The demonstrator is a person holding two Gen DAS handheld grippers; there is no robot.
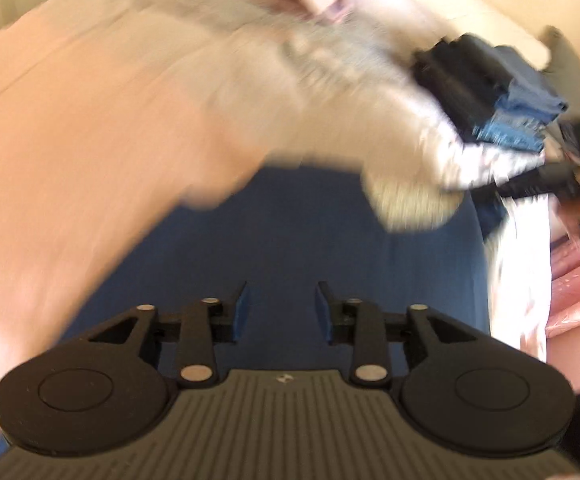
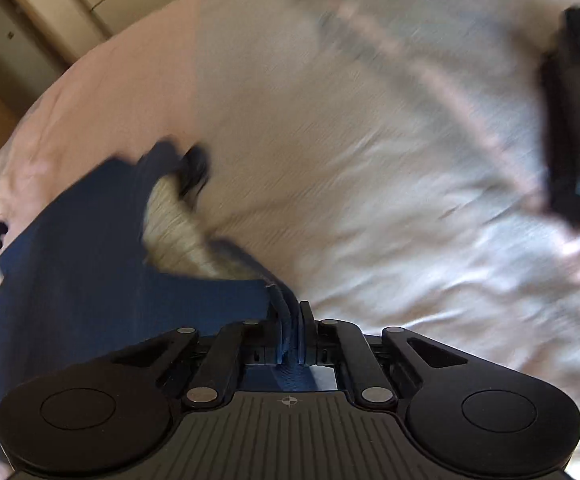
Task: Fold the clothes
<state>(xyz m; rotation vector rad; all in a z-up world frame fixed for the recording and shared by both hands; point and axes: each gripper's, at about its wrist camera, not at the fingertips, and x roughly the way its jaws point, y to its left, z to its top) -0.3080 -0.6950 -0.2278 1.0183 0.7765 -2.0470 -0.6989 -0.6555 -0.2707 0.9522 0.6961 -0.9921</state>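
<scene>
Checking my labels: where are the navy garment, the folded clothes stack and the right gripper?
navy garment (image 1: 309,232), left wrist view, flat middle.
folded clothes stack (image 1: 489,92), left wrist view, dark side.
right gripper (image 2: 290,320), right wrist view, between fingertips.

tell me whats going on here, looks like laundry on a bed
A person is folding clothes on a bed with a handheld gripper in each hand. The right gripper is shut on a bunched edge of a dark blue garment that lies spread over the pale bedcover. The left gripper is open with nothing between its fingers, hovering over the same blue cloth. A stack of folded dark and blue clothes sits further back. Both views are motion-blurred.
</scene>
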